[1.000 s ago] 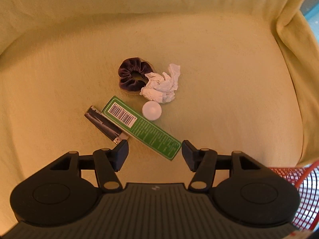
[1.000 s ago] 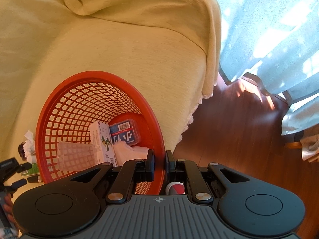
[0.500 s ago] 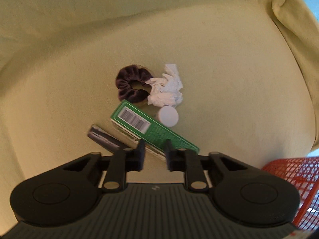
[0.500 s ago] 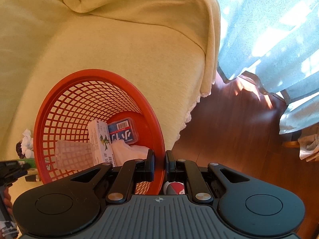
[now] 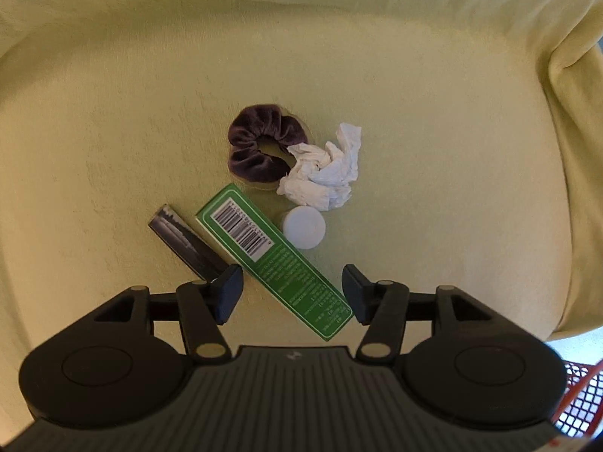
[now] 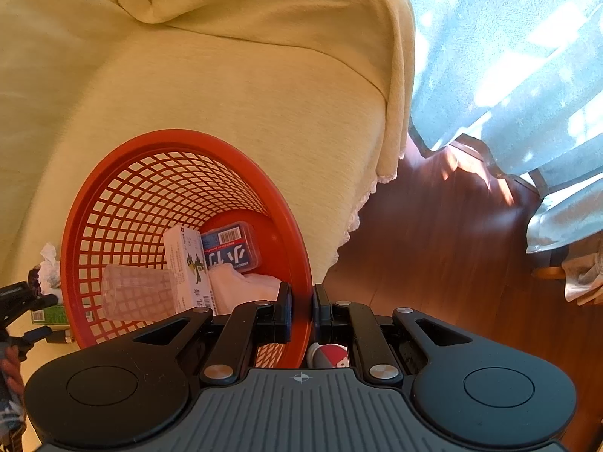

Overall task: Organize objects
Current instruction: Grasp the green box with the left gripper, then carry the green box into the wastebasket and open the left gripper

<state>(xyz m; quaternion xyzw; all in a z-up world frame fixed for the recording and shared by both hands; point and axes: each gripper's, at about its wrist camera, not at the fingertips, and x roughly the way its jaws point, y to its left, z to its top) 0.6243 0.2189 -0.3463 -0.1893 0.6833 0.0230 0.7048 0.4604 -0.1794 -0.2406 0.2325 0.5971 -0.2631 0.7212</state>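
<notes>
On the yellow-covered sofa seat lie a green box [image 5: 271, 256] with a barcode, a dark lighter-like stick [image 5: 184, 243], a white round cap [image 5: 303, 226], a crumpled tissue [image 5: 324, 173] and a purple scrunchie [image 5: 260, 147]. My left gripper [image 5: 292, 293] is open, its fingers spread either side of the box's near end, holding nothing. My right gripper [image 6: 301, 312] is shut on the near rim of the red mesh basket [image 6: 181, 139]. Inside the basket are a white carton [image 6: 190, 267], a blue case [image 6: 230, 248], a clear cup [image 6: 135, 293] and a white cloth [image 6: 241, 286].
The sofa back and armrest [image 5: 565, 75] wall in the seat. A corner of the red basket [image 5: 580, 403] shows at lower right in the left wrist view. To the right of the sofa lie a wooden floor [image 6: 433, 245] and pale blue curtains [image 6: 508, 56]. A red-and-white object [image 6: 328, 354] shows under my right gripper.
My left gripper narrowed over the green box half a second ago and has spread wide again; the box still lies on the seat. My right gripper keeps its hold on the basket rim.
</notes>
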